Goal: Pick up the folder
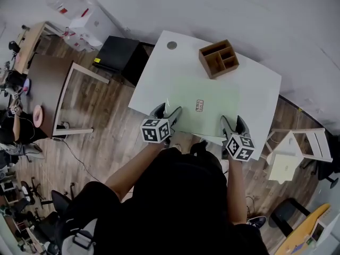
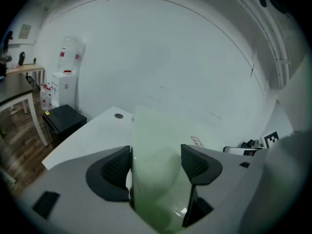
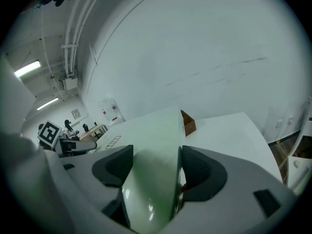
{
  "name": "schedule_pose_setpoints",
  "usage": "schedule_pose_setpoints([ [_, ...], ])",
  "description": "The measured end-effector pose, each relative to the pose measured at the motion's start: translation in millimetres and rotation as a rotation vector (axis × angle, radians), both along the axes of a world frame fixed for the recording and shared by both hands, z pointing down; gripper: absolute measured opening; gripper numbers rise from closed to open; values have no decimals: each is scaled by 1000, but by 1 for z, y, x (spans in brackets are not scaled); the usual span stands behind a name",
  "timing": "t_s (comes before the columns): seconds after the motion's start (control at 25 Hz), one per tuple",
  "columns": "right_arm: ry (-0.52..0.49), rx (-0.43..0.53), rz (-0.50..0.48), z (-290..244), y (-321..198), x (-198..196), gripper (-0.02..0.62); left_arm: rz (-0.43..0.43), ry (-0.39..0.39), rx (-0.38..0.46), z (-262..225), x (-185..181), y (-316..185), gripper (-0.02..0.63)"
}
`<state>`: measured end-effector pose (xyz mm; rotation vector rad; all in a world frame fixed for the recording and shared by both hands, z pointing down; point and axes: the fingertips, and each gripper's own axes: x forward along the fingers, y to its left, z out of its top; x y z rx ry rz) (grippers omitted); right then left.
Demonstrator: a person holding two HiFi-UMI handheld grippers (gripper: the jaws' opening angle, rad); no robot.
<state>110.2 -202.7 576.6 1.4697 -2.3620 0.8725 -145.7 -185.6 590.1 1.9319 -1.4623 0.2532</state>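
Observation:
A pale green translucent folder (image 1: 204,106) with a small red-printed label (image 1: 200,105) lies over the white table (image 1: 260,84). My left gripper (image 1: 167,115) is shut on the folder's near left corner, and my right gripper (image 1: 234,125) is shut on its near right corner. In the left gripper view the green folder (image 2: 158,165) fills the gap between the dark pads (image 2: 115,169) and rises away from the camera. The right gripper view shows the same folder (image 3: 156,169) pinched between the pads (image 3: 200,172), its sheet tilted up from the tabletop.
A brown wooden desk organiser (image 1: 219,58) with compartments stands at the table's far side, beyond the folder. A round cable port (image 1: 171,45) sits near the far left corner. A black cabinet (image 1: 118,54) stands left of the table and a white chair (image 1: 297,147) right of it.

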Motion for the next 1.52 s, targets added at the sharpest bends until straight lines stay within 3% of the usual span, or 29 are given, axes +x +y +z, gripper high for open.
schedule_pose_setpoints([
  [0.32,11,79,47,-55,35,-33,318,28,11,60,-50,-35,25,330],
  [0.56,29,133,139,-87,64,-25,318,108,76,109,-82,-28,31,330],
  [0.68,38,144,191,-93,81,-15,318,166,53,133,-90,-16,33,330],
  [1.12,102,177,315,-95,127,17,318,288,52,142,-84,23,49,330],
  [1.52,109,169,318,-82,141,0,318,278,19,122,-71,7,66,330],
])
